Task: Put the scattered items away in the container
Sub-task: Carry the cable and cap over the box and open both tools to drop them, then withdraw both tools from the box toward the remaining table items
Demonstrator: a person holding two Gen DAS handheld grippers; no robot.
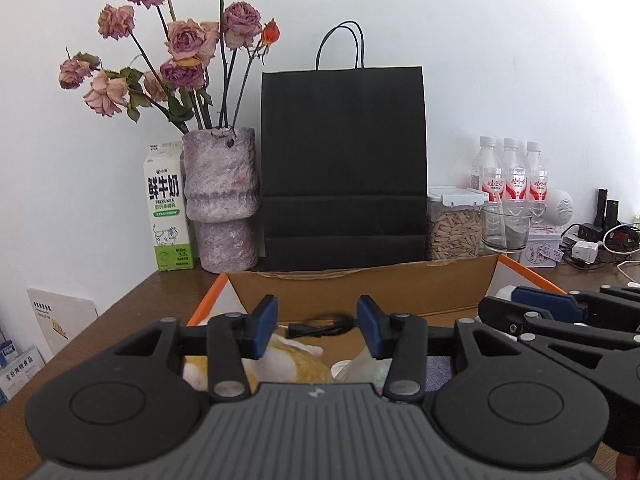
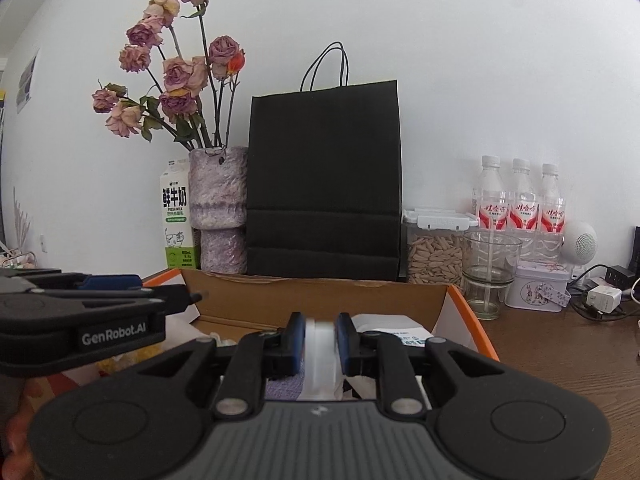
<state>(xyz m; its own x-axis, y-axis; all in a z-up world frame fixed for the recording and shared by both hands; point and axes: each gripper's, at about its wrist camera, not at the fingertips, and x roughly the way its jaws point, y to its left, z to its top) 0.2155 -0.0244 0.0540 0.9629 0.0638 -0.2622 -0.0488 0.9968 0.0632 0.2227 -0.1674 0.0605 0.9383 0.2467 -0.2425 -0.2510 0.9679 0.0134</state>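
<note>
The cardboard box with orange edges lies just in front of both grippers. My left gripper hangs open over its left half, with nothing between the blue pads. Below it lie a yellow-and-white soft packet, a black cable and a pale wrapped item. My right gripper is over the box's right half. A blurred white item sits between its pads, which do not seem to press on it. A white packet with blue print lies beyond. Each gripper shows side-on in the other's view.
Behind the box stand a black paper bag, a purple vase of dried roses, a milk carton, a jar of seeds, a glass and three water bottles. Chargers and cables lie at the right.
</note>
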